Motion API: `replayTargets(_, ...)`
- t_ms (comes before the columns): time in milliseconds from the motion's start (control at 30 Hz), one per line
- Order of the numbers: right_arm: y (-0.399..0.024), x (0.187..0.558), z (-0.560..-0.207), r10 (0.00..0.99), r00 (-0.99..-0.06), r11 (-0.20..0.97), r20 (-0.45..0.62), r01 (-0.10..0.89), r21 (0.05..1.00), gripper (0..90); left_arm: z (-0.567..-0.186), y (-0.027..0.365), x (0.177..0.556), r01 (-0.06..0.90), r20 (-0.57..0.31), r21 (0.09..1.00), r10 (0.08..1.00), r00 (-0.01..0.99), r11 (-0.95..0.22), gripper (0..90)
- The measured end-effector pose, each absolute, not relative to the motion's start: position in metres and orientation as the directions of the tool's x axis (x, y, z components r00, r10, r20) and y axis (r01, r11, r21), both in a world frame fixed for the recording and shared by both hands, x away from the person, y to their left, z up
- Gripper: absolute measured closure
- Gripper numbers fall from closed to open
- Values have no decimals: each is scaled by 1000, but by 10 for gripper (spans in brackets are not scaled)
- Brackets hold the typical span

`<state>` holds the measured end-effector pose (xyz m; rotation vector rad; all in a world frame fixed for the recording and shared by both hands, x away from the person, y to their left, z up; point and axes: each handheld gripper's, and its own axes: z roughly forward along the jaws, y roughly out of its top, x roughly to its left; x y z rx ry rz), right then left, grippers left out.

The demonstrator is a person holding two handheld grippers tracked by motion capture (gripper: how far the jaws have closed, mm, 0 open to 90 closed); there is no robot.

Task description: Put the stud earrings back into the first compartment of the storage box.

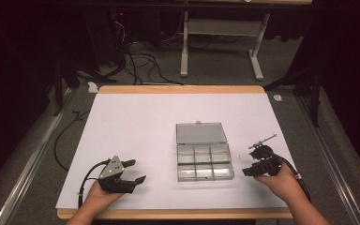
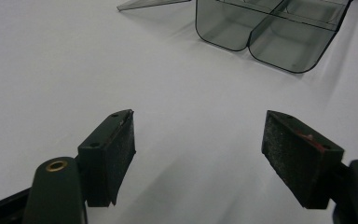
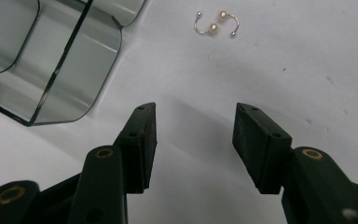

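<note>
My right gripper [image 3: 193, 140] holds its jaws spread with nothing between them, aimed at the pearl earrings [image 3: 216, 24] lying on the white table [image 1: 136, 126] just beside the open compartment box [image 1: 204, 161]. My left gripper [image 2: 198, 154] is likewise spread and empty. I judge the earrings very light, rigid, smooth and prone to skidding; pinch across the pearls, not the thin wire.

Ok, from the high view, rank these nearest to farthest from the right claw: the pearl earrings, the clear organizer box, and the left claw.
1. Pearl earrings, just beside the right claw.
2. Clear organizer box, mid-table, lid open.
3. Left claw, far across the table.
</note>
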<state>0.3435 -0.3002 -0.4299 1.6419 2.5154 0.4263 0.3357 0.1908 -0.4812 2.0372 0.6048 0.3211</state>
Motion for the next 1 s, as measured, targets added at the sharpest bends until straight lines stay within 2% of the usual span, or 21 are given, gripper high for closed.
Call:
replayTargets(200,-296,346,-431,903,-426,400,63,884,242,530,-481,191,336,287,-15,857,537,843,-427,261)
replayTargets(267,-295,350,-429,901,-429,405,65,886,227,570,-481,190,336,287,-15,857,536,844,-428,261)
replayTargets(1000,-277,399,-425,891,-452,438,42,880,186,694,-481,190,335,283,-10,856,534,845,-432,262)
